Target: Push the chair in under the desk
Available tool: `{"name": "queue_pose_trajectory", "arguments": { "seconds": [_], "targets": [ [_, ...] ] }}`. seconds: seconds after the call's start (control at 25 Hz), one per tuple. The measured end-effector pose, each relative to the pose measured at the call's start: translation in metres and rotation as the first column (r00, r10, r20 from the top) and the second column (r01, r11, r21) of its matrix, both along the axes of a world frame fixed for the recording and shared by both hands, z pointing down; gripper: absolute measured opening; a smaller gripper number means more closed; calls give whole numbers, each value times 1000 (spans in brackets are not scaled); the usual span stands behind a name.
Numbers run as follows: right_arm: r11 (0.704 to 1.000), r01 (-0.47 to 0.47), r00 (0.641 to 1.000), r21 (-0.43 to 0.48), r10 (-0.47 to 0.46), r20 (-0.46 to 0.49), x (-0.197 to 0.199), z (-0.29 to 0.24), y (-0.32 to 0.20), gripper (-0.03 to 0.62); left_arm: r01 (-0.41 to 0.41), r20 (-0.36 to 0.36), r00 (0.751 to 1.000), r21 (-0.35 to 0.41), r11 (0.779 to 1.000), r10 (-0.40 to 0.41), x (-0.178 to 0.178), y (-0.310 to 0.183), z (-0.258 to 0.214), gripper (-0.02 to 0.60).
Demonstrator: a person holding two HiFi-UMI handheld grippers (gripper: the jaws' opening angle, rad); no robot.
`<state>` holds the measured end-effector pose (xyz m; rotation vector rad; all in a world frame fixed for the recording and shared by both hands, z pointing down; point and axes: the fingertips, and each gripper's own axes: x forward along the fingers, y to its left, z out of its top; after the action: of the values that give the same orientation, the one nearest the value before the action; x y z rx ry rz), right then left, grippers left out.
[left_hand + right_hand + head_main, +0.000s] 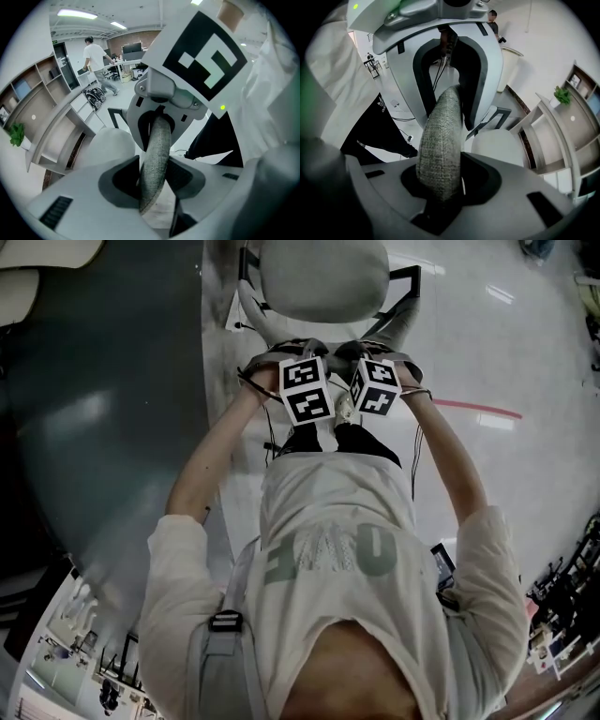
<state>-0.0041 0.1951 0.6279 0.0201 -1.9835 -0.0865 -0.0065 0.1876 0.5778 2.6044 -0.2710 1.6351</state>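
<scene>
- Chair [323, 277] stands on the pale floor [525, 352], just right of the dark grey surface [103, 427] in the head view. Its light seat faces away from the person, and it is not under the surface.
- Backrest rim [157, 154] is a band of grey woven fabric. It runs upright between the jaws in both gripper views.
- Left hand-held gripper [286, 354] is closed on that rim. The dark pads meet the fabric on either side (no gap that I can make out).
- Right hand-held gripper [380, 352] is likewise clamped on the rim, with the fabric filling the space between its pads.
- The two grippers sit close side by side on the top of the backrest, marker cubes nearly touching, both pointing steeply down.
- Both of the person's arms reach forward, sleeves pale.
- A red line [478, 411] marks the floor to the right of the chair.
- Background in the left gripper view: curved shelving [51, 117], with a person [98, 61] farther off.
</scene>
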Motion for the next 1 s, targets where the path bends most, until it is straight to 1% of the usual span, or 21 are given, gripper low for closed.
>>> {"name": "queue_pose_trajectory", "arguments": {
  "seconds": [0.12,0.24,0.4,0.56,0.68,1.0],
  "targets": [
    [1000,-15,1000,11,15,2,-4,-2,-18,110,-16,-11,1000,20,1000,16,-4,-18,-2,163],
    [999,-28,1000,26,28,2,-6,-3,-40,110,-24,-7,1000,36,999,24,-5,-40,-4,164],
    [999,-29,1000,31,29,-9,-3,3,-65,110,-15,-5,1000,39,999,15,-4,-65,2,166],
    [999,-18,999,52,19,-35,17,12,-104,110,18,2,1000,57,998,-18,14,-102,9,164],
    [998,5,999,64,-2,-47,30,13,-141,110,56,7,998,77,995,-57,25,-138,10,166],
    [992,93,995,85,-90,-38,36,1,-229,110,146,14,989,87,985,-148,33,-227,1,166]
  ]
}}
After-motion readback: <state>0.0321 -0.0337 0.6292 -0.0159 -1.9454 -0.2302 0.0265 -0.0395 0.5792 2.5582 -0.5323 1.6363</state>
